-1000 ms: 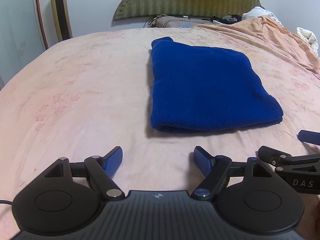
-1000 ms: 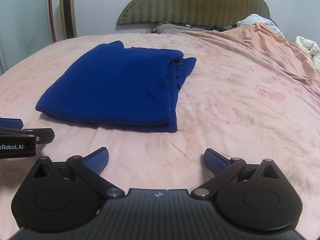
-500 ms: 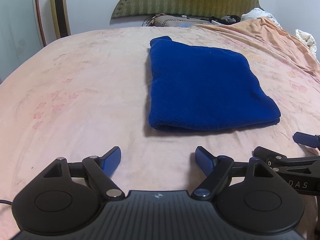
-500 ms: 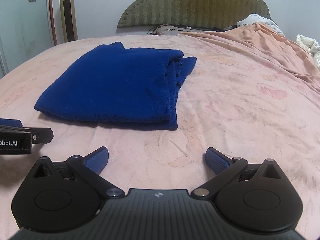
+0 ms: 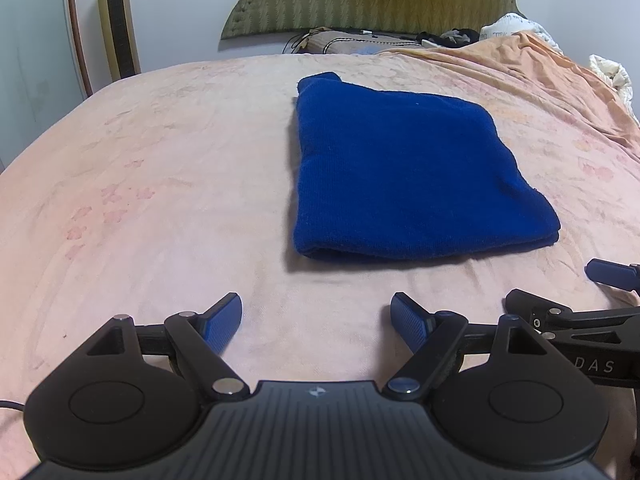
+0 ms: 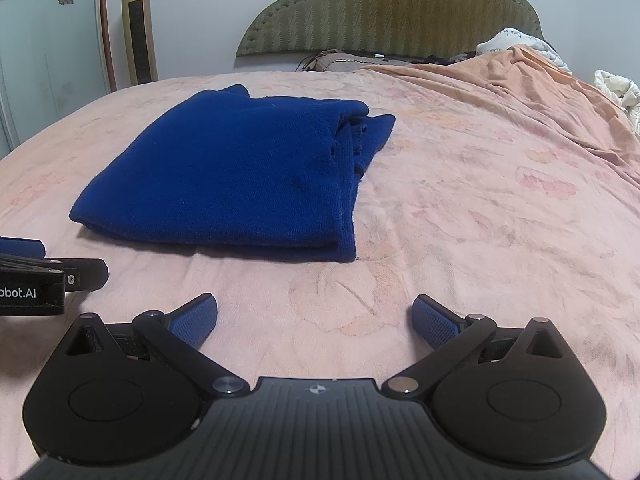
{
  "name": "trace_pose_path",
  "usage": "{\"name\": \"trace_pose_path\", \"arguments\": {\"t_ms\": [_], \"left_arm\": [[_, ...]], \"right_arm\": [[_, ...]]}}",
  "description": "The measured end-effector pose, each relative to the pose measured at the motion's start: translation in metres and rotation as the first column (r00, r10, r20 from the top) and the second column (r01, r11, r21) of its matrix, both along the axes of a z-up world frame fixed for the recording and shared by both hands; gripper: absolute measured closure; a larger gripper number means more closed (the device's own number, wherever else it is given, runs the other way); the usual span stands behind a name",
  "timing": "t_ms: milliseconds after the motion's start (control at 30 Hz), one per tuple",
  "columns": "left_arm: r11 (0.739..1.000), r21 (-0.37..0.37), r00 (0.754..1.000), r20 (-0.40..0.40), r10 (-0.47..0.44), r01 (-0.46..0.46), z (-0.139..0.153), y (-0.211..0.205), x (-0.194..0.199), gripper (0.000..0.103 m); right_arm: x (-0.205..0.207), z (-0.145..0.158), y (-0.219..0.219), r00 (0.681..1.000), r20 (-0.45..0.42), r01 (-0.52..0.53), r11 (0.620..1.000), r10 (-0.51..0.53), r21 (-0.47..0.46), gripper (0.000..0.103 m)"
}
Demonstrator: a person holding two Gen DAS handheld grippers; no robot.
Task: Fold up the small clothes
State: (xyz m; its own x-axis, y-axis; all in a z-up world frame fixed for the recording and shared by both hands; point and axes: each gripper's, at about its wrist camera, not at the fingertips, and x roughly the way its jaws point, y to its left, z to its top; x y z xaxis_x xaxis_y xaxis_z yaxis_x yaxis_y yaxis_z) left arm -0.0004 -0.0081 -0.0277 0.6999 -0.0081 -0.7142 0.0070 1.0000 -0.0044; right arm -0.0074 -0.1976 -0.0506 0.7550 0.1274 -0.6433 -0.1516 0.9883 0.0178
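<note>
A dark blue knitted garment (image 5: 404, 172) lies folded into a thick rectangle on the pink bedsheet (image 5: 160, 184). In the right wrist view the same garment (image 6: 240, 172) shows its stacked layered edges on its right side. My left gripper (image 5: 316, 316) stands open just short of the garment's near edge, nothing between its blue pads. My right gripper (image 6: 314, 314) is also open and empty, nearer than the garment's near right corner. Each gripper shows in the other's view at the frame edge.
A green padded headboard (image 6: 392, 12) stands at the far end, with clutter and cables below it. A rumpled orange cover (image 6: 520, 92) and white bedding (image 6: 616, 88) lie at the far right. A gold tower fan (image 6: 138, 24) stands beside the bed at the left.
Both views have tilted up slightly, so the garment sits a little higher and the wall shows more. The garment itself has not moved.
</note>
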Motion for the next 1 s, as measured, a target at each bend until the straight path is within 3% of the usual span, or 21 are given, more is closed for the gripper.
{"name": "trace_pose_path", "arguments": {"t_ms": [1000], "left_arm": [[1.0, -0.003, 1.0, -0.002, 0.001, -0.001, 0.0014, 0.0055, -0.0015, 0.021]], "right_arm": [[0.0002, -0.0003, 0.0001, 1.0, 0.0, 0.0, 1.0, 0.0, 0.0, 0.0]]}}
